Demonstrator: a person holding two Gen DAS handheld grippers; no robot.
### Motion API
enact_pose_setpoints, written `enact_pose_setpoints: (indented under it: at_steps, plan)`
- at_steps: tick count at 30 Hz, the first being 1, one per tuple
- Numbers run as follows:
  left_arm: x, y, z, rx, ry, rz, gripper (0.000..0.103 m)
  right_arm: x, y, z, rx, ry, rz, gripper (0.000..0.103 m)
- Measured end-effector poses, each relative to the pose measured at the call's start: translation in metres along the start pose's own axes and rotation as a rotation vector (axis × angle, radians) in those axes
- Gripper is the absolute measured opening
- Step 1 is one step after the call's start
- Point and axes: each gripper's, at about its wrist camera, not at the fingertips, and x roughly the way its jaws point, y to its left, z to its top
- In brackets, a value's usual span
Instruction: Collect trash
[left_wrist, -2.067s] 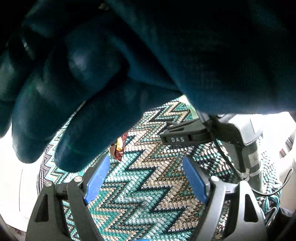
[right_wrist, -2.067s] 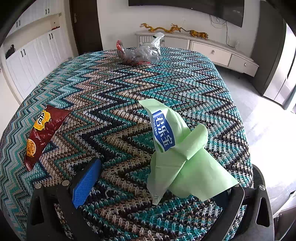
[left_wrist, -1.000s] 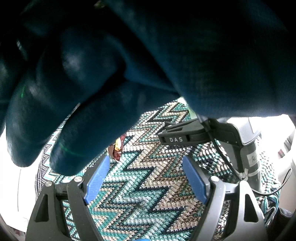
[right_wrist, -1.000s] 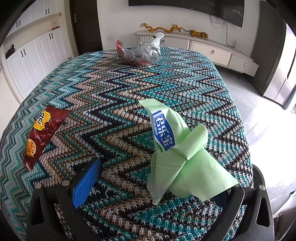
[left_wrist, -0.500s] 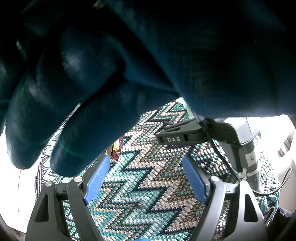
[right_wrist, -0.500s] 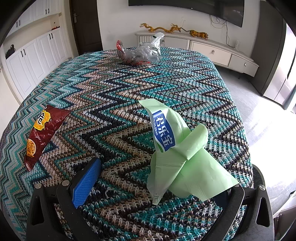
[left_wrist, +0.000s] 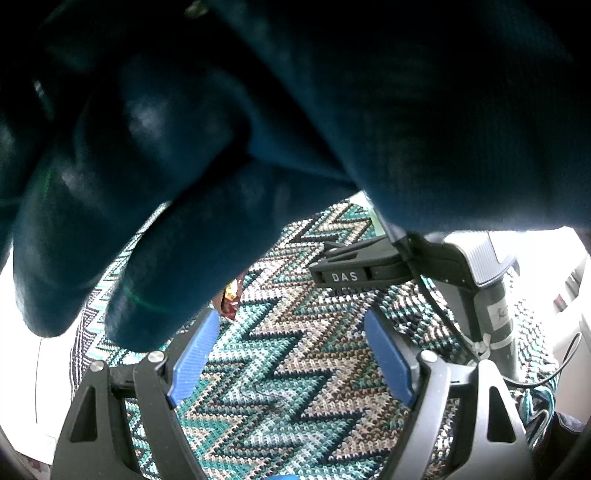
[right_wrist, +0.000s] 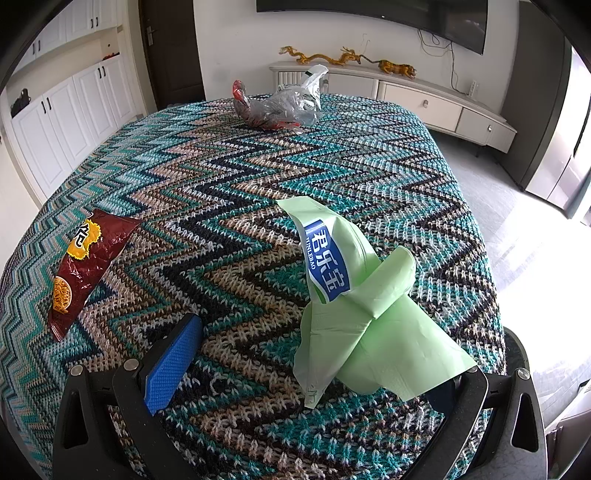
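A table draped in a knitted zigzag cloth of teal, brown, cream and black (right_wrist: 332, 166) fills the near part of the room, standing on a pale grey floor (right_wrist: 517, 229) brightly lit at the right. Along the white far wall (right_wrist: 229, 40) runs a low cream sideboard with drawers (right_wrist: 424, 103), carrying golden dragon figurines (right_wrist: 317, 57) beneath a dark wall-mounted screen (right_wrist: 406, 14). White panelled cupboards (right_wrist: 66, 114) line the left side beside a dark brown door (right_wrist: 170, 51).
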Motion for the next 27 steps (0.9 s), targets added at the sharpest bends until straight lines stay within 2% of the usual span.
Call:
enact_pose_setpoints:
  at_steps: [27]
  plan:
    - [-0.0022,-0.0011,-0.0006,0.001,-0.003,0.001,0.08,-0.0002,0.0,0.0,0.0,0.0,0.0,0.103]
